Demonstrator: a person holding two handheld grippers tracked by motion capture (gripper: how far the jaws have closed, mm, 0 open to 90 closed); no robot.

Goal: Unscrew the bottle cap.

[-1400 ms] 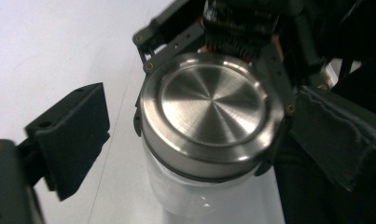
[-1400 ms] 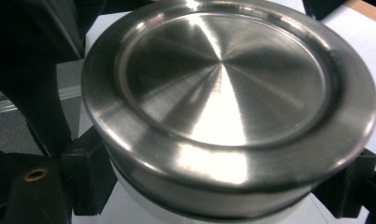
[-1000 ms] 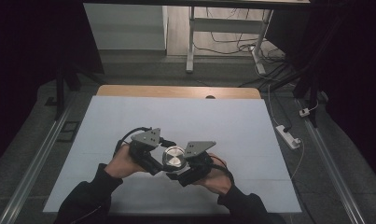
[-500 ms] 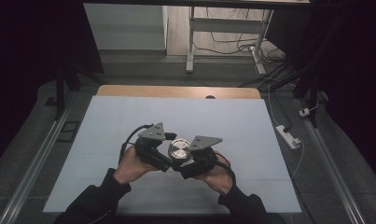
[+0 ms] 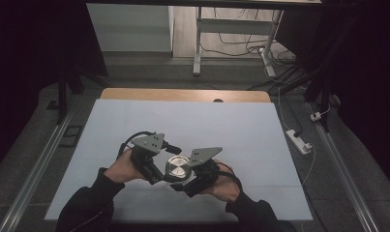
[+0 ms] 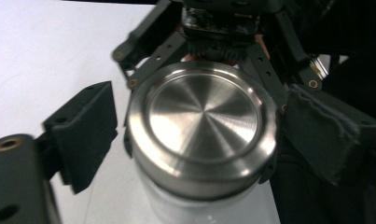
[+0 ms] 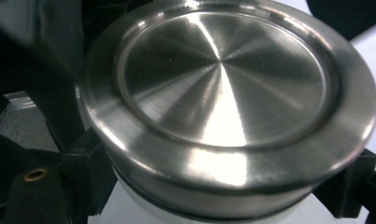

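- Clamped right gripper (image 5: 185,182) jaws tight on white jar (image 6: 185,207) under its steel lid (image 5: 177,167), bracing it above near-centre table (image 5: 241,125) for unscrewing.
- Set left gripper (image 5: 159,168) jaws astride lid, just closing; one pad (image 6: 83,130) not yet touching.
- Compared with half a second earlier: jar slightly nearer the person.

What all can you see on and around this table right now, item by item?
jar: one, white body with a shiny steel lid, near middle of the table, between both tools
table: one, pale cover, wooden far edge
power strip: one, white, floor right of the table
desk frame: one, white, beyond the table
left hand-held gripper: one, black, jaws just closing around the lid, pads apart from it
right hand-held gripper: one, black, clamped on the jar
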